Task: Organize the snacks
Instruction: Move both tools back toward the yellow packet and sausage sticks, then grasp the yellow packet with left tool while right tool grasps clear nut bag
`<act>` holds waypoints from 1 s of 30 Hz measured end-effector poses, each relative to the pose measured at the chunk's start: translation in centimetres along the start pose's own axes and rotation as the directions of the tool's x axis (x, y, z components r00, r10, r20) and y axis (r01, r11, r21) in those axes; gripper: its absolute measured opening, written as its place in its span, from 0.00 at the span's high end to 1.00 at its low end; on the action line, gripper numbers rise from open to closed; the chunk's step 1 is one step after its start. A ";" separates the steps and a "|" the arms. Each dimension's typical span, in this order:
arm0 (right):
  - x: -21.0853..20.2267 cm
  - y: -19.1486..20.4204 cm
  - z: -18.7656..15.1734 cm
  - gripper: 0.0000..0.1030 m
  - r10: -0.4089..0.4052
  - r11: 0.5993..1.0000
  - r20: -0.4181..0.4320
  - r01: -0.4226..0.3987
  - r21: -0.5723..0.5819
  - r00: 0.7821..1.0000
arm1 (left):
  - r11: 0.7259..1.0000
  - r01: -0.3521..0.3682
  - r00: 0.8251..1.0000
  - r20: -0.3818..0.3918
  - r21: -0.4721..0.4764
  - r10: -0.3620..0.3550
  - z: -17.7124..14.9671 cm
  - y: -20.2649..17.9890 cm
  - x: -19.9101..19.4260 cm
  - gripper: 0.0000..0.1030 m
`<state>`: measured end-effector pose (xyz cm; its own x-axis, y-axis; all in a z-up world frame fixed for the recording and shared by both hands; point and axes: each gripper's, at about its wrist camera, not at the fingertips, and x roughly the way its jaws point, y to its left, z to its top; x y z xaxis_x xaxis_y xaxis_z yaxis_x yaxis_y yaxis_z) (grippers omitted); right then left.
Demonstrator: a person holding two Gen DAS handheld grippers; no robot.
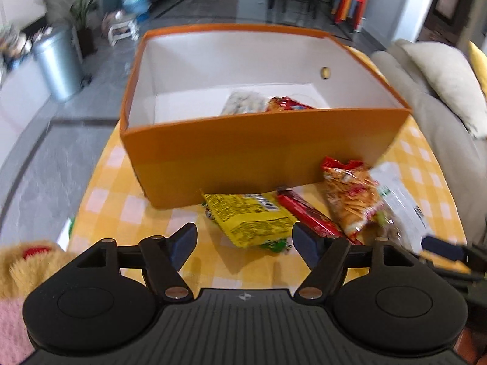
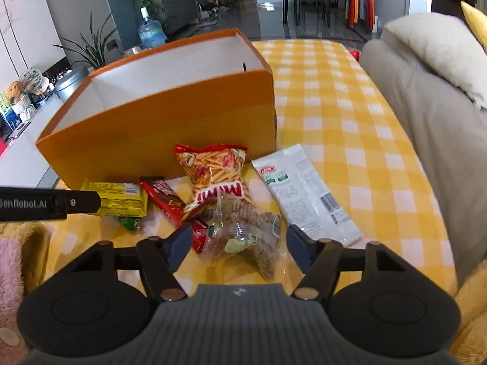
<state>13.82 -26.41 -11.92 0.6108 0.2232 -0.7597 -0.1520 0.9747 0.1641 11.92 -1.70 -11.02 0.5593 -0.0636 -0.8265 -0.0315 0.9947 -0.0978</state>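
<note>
An orange box (image 1: 258, 149) with a white inside stands on the yellow checked table; it holds two snack packets (image 1: 268, 103). In front of it lie a yellow packet (image 1: 249, 219), a red bar (image 1: 307, 213), a chip-stick bag (image 1: 353, 191) and a white packet (image 1: 398, 194). My left gripper (image 1: 243, 243) is open and empty, just short of the yellow packet. In the right wrist view the box (image 2: 170, 140), yellow packet (image 2: 121, 199), red bar (image 2: 170, 203), chip-stick bag (image 2: 216, 173), white packet (image 2: 307, 191) and a clear cookie bag (image 2: 246, 231) show. My right gripper (image 2: 239, 245) is open around the cookie bag.
A grey sofa with a cushion (image 2: 432, 97) borders the table on the right. A fuzzy yellow and pink blanket (image 1: 18, 270) lies at the near left. A metal bin (image 1: 57, 60) and plants stand on the floor beyond the left edge.
</note>
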 end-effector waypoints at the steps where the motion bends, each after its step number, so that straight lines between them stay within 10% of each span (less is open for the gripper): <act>1: 0.3 0.0 -0.1 0.38 -0.002 1.000 -0.005 0.002 0.000 1.000 | 1.000 0.003 1.000 -0.004 -0.024 -0.003 0.1 0.3 0.4 0.19; 10: 2.3 -0.4 -0.5 0.43 0.016 1.000 -0.048 -0.015 0.016 0.999 | 0.995 0.052 0.997 -0.045 -0.088 -0.056 0.1 1.6 2.8 0.25; 24: 3.0 0.0 -0.8 0.51 -0.009 0.999 -0.058 0.006 -0.040 0.998 | 0.986 0.161 0.987 0.012 -0.040 -0.160 0.1 0.2 1.4 0.87; 30: 2.4 0.1 -0.8 0.54 -0.004 0.998 -0.066 0.000 -0.059 0.998 | 0.984 0.179 0.984 0.011 -0.001 -0.179 0.1 -0.5 -0.3 0.90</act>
<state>14.62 -25.78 -14.25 0.5589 0.2177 -0.8001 -0.1979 0.9721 0.1262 11.79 -2.12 -10.67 0.5647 -0.2393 -0.7898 0.0683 0.9673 -0.2442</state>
